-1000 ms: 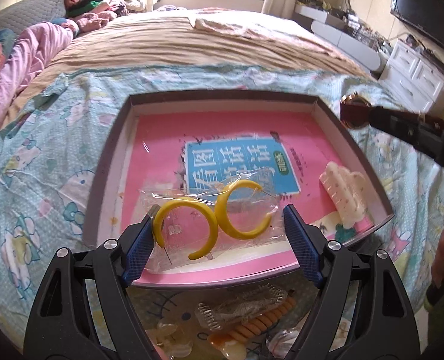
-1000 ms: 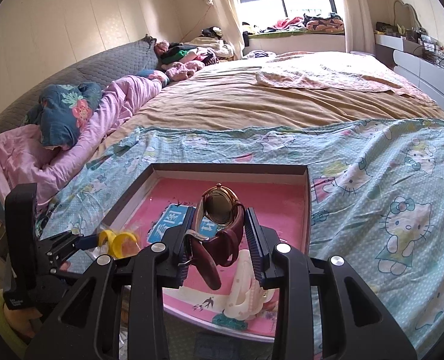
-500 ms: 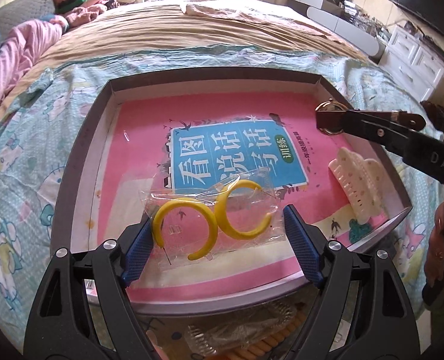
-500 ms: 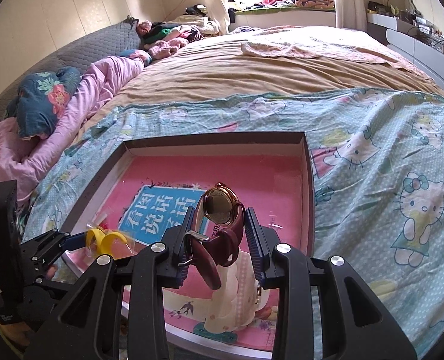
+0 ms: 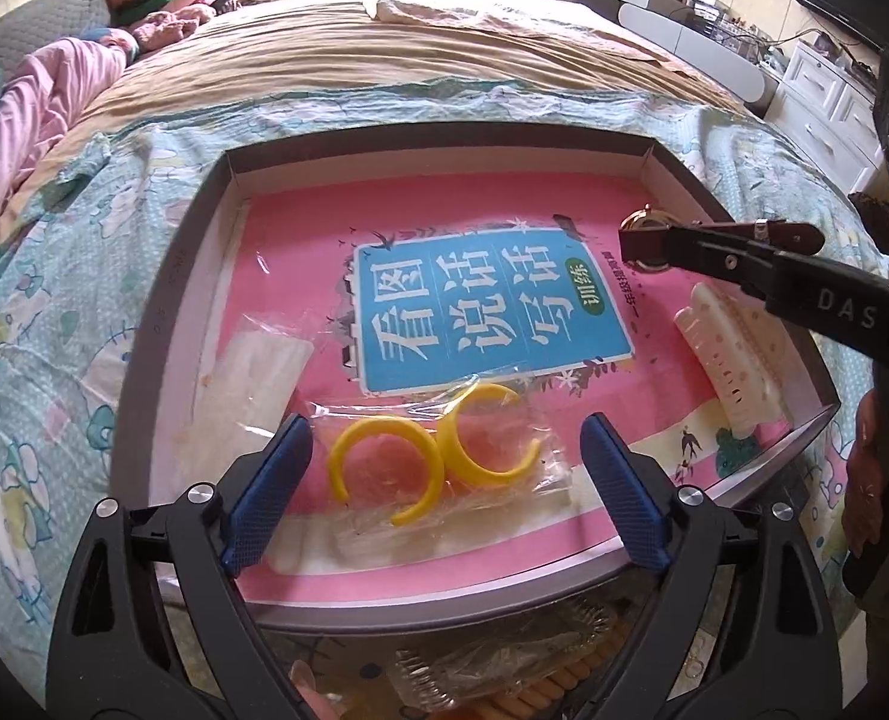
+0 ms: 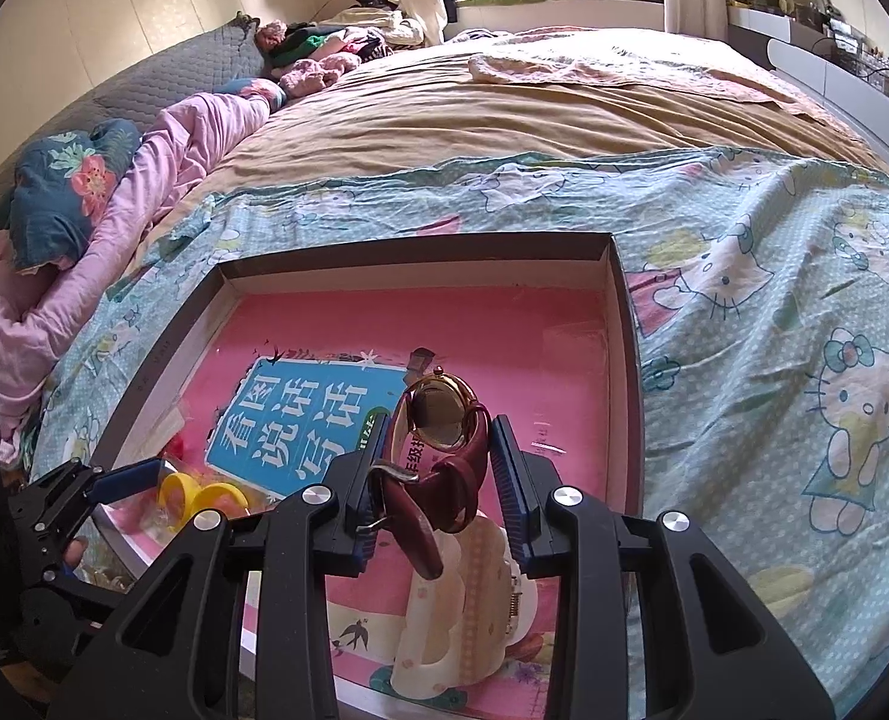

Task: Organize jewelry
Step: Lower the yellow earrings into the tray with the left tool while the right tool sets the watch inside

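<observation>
Right gripper (image 6: 438, 480) grips watch (image 6: 444, 420); left gripper (image 5: 444, 480) straddles earrings (image 5: 432, 456).

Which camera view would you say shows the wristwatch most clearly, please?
The right wrist view: the wristwatch sits close up in the right gripper, gold case and maroon strap plain. The left wrist view shows only its case edge and strap end behind that gripper's finger.

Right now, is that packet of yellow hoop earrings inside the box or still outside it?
Inside. The clear packet of yellow earrings lies on the pink book within the box, between the open fingers of the left hand-held gripper.
</observation>
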A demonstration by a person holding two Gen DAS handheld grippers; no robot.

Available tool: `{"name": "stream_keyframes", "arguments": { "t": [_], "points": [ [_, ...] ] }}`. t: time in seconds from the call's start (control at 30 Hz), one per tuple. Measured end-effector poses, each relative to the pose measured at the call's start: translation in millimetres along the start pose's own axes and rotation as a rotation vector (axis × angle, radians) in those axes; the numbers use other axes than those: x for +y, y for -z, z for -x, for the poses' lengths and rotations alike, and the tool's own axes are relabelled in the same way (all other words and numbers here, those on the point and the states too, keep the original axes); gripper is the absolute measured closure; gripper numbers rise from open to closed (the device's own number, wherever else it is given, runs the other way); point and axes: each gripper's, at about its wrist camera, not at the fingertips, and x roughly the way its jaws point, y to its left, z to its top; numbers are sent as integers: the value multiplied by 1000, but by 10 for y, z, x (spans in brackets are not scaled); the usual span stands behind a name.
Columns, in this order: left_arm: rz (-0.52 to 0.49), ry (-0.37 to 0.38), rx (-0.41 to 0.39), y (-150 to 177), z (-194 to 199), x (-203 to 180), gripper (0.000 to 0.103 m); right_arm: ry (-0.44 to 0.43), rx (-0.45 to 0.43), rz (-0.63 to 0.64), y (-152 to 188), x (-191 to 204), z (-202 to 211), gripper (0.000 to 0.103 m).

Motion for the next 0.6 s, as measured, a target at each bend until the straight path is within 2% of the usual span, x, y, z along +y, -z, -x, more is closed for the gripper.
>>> {"name": "stream_keyframes", "arguments": {
  "t": [0.07,0.2,0.23,0.3,0.33,0.6],
  "points": [
    [6,2,-4,-7,29,14,15,4,7,-3,-4,-1,-15,69],
    [19,1,-21,-26,121,51,15,7,6,-24,-11,-24,-16,65],
    [23,3,-28,-32,154,61,15,8,2,-26,-15,-26,-4,61],
    [29,6,-39,-46,206,75,14,13,-7,-34,-20,-28,32,45],
    [32,6,-47,-54,242,82,13,15,-12,-35,-21,-28,53,45],
    [45,3,-68,-74,370,117,12,14,-62,-40,4,6,257,18]
  ]
}}
